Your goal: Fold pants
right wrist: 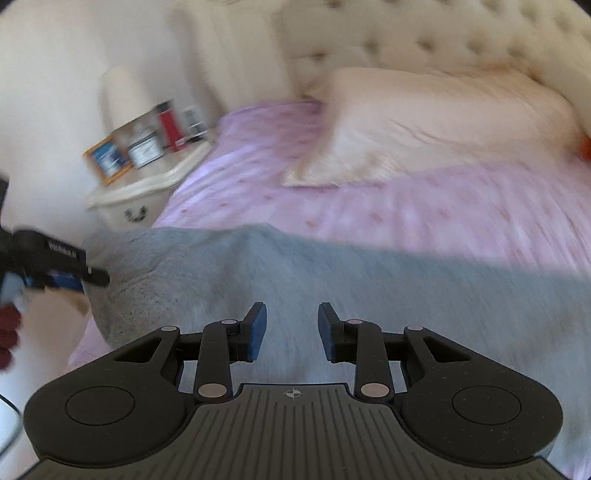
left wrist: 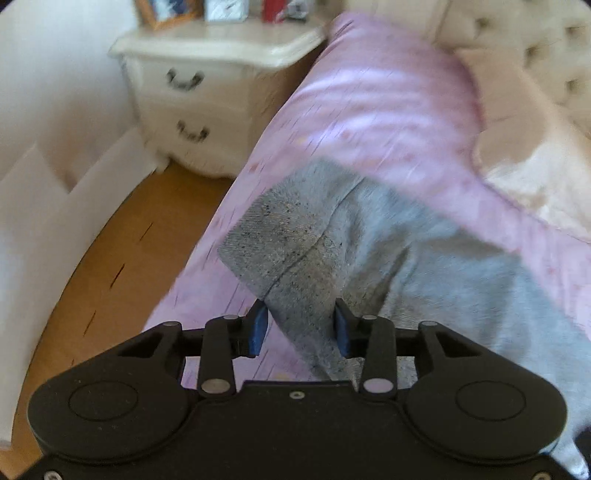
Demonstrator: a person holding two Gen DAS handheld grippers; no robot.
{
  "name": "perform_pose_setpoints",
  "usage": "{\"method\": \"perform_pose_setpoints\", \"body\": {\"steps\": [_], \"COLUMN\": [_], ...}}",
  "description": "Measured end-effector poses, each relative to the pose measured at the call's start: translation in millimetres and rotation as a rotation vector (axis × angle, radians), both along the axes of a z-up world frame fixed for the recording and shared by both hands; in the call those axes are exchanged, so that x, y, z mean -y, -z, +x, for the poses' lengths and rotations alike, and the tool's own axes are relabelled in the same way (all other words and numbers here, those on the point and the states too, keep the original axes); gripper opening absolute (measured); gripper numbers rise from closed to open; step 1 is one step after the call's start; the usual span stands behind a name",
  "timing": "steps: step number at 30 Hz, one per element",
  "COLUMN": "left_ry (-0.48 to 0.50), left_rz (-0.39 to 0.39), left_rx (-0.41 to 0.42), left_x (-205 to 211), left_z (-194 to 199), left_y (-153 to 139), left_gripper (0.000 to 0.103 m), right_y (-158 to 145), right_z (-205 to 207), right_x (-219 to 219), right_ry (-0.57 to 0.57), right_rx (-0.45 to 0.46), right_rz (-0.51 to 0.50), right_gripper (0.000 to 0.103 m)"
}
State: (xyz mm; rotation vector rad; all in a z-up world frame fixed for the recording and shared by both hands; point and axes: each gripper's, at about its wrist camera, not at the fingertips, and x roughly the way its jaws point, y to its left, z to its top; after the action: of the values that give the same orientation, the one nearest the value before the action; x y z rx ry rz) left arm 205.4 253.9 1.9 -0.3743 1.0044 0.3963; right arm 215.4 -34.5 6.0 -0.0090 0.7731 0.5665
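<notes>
The pants (left wrist: pixel 388 258), grey and soft, are spread across the near part of a bed covered by a pink sheet (left wrist: pixel 376 110). In the left wrist view, a folded band of the grey cloth, with its ribbed hem turned up, is seen between the blue pads of the left gripper (left wrist: pixel 301 330); the right pad is set against the cloth, while a slim gap is seen beside the left pad, so a firm pinch cannot be told. In the right wrist view, the right gripper (right wrist: pixel 291 332) is held over the grey fabric with its jaws spread apart, and nothing is clamped between the pads. The left gripper is also seen at the far left of that view, at the left end of the pants. A cream pillow (right wrist: pixel 424 122) is laid on the far side of the bed against a tufted headboard (right wrist: pixel 443 33). A cream nightstand (left wrist: pixel 207 92) is placed to the left of the bed.
</notes>
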Motion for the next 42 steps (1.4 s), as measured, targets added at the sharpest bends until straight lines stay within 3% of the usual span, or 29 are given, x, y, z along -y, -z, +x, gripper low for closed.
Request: {"method": "perform_pose_setpoints", "body": {"steps": [6,10,12,13,14,15,17,20,22,24,26,30,31,33,37,42], "left_ry": [0.114,0.001,-0.072,-0.076,-0.072,-0.071,-0.051,0.005,0.053,0.101,0.136,0.160,0.163,0.181,0.187,0.211], "left_rz": [0.041,-0.084,-0.084,-0.049,-0.007,0.049,0.109,0.137,0.145,0.166,0.178,0.144,0.131,0.107,0.097,0.120], "left_rx": [-0.061,-0.145,-0.199,-0.215,-0.223,-0.223,-0.199,-0.130,-0.084,-0.043,0.001,0.036,0.030,0.014,-0.016,-0.027], "left_x": [7,-22,-34,-36,-36,-35,-34,-31,-26,-16,-10,-3,-3,-2,-5,-3], "left_z": [23,10,-3,-9,-15,-20,-22,-8,13,32,52,74,79,86,96,107], "left_y": [-9,17,29,31,31,30,22,4,-8,-18,-27,-34,-34,-30,-24,-26], "left_gripper": [0.049,0.051,0.048,0.047,0.046,0.045,0.045,0.045,0.045,0.046,0.046,0.046,0.046,0.046,0.046,0.046], "right_y": [9,19,25,26,26,26,27,30,23,14,12,22,24,23,16,22], "right_z": [59,78,73,69,61,53,39,10,8,23,45,81,81,75,42,-7], "right_x": [-55,-78,-83,-82,-82,-82,-84,-92,-94,-96,-102,-112,-112,-110,-97,-92], "right_ry": [-0.233,-0.338,-0.395,-0.401,-0.411,-0.433,-0.474,-0.540,-0.486,-0.430,-0.414,-0.535,-0.555,-0.567,-0.619,-0.709], "right_rx": [0.128,0.129,0.122,0.145,0.178,0.183,0.193,0.282,0.376,0.414,0.387,0.200,0.189,0.220,0.275,0.386], "right_rz": [-0.101,-0.122,-0.132,-0.139,-0.143,-0.142,-0.156,-0.234,-0.235,-0.218,-0.232,-0.235,-0.240,-0.253,-0.212,-0.281], "right_gripper": [0.030,0.031,0.030,0.028,0.008,0.000,0.000,0.000,0.001,0.016,0.035,0.039,0.038,0.009,0.008,0.007]}}
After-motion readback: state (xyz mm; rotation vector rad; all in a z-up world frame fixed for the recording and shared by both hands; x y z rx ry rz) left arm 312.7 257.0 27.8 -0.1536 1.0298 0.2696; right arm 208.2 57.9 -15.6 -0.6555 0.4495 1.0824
